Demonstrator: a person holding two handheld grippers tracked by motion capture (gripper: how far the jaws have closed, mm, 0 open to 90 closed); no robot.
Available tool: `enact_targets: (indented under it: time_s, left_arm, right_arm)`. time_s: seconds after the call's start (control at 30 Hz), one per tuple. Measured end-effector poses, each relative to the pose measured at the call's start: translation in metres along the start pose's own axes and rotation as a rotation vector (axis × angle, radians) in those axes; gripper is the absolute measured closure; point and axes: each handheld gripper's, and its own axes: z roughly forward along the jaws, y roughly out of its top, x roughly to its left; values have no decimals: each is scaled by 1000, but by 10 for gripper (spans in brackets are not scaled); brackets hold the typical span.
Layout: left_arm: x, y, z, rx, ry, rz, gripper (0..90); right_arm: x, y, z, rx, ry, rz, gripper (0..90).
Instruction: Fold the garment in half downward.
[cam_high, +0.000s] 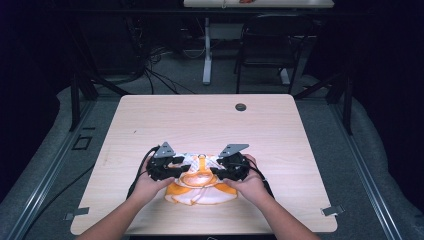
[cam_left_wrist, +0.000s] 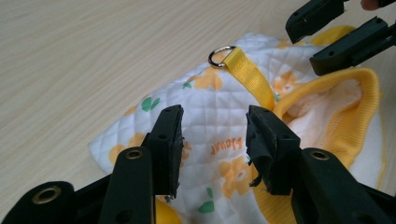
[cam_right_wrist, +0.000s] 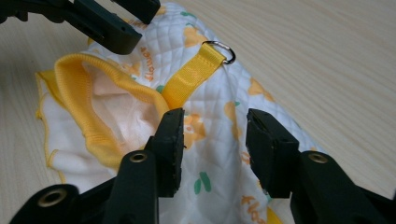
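While both grippers hang released over garment (cam_high: 200, 181) at near table (cam_high: 210, 125) edge: left gripper (cam_left_wrist: 214, 135) and right gripper (cam_right_wrist: 215, 140) jaws apart, nothing gripped. Regrip quilted fabric clear of strap (cam_left_wrist: 250, 77), pinch evenly both sides.

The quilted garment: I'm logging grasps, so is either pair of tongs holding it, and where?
Neither. The left tongs and right tongs stand open over the garment.

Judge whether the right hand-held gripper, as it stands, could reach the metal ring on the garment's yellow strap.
Probably yes. The right hand-held gripper hangs open over the quilted garment, and the metal ring lies exposed just beyond its jaws at the end of the yellow strap, with nothing lying across the way.
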Motion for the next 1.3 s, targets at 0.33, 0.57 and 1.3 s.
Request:
enact_targets:
  time_s: [0.33, 0.57, 1.3]
  left_arm:
    - [-11, -27, -1, 39, -61, 47, 481]
    - [-18, -36, -7, 53, -73, 87, 456]
    - [-22, -60, -18, 51, -118, 58, 447]
  right_arm:
    - [9, -17, 0, 25, 31, -54, 470]
    - [19, -31, 1, 44, 32, -92, 457]
    - [23, -52, 5, 44, 39, -109, 472]
